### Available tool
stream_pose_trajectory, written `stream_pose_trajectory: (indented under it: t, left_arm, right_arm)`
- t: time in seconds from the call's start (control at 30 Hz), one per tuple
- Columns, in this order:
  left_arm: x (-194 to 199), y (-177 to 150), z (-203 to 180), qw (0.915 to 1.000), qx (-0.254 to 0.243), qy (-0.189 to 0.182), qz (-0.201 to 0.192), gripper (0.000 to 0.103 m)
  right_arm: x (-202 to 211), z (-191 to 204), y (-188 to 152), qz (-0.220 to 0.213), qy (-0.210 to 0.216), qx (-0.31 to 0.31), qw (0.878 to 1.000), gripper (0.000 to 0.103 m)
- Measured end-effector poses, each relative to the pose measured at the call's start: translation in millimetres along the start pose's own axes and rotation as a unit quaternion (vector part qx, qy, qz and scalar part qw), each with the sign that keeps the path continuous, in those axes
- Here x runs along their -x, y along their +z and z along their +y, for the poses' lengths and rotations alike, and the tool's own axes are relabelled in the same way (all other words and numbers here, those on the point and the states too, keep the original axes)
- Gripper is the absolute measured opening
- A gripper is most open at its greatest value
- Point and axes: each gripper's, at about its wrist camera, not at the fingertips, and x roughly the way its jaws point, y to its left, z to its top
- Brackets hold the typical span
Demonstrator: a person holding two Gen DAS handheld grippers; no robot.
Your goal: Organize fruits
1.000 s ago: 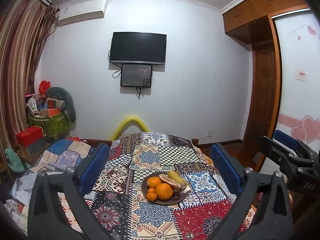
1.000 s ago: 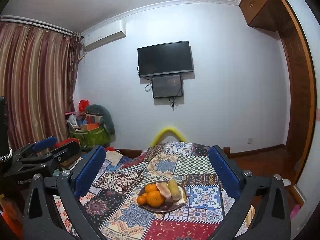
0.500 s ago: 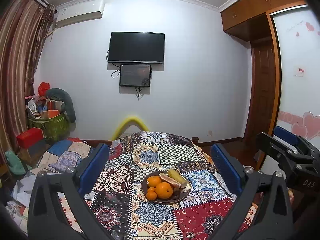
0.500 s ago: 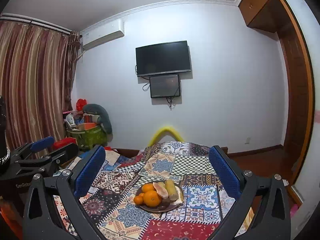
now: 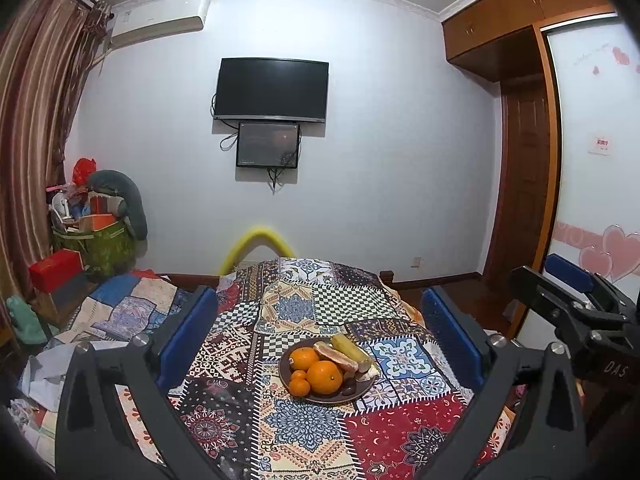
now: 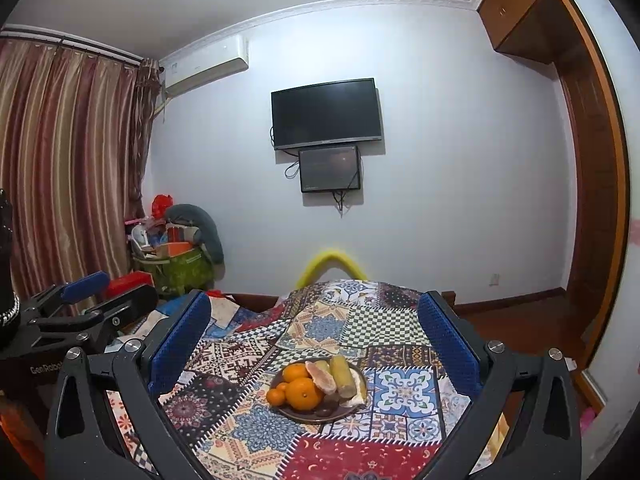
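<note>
Your left tool [image 5: 318, 334] and right tool [image 6: 314, 330] both hang with fingers spread wide, gripping nothing, above the patchwork-covered bench [image 5: 304, 432]. The brown plate [image 5: 362, 394] sits mid-bench, beyond both tools; on it lie oranges [image 5: 324, 377], a corn cob [image 5: 352, 347] and a pomelo slice [image 6: 320, 377].

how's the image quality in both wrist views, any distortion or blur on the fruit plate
Left wrist view: strong fisheye bending of the walls, dark vignette corners, plate of fruit sharp, light dim and bluish. Right wrist view: same bowing and vignette, plate in focus, no glare.
</note>
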Motion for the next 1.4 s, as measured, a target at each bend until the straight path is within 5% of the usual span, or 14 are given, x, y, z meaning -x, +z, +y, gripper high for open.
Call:
stream_pose_trajectory:
  t: [1.4]
  left_arm:
    - [-8.9, -3.1, 5.6, 0.9998, 0.007, -0.009, 0.015, 0.103]
  right_arm:
    - [0.1, 0.7, 0.6, 0.001, -0.003, 0.002, 1.000, 0.103]
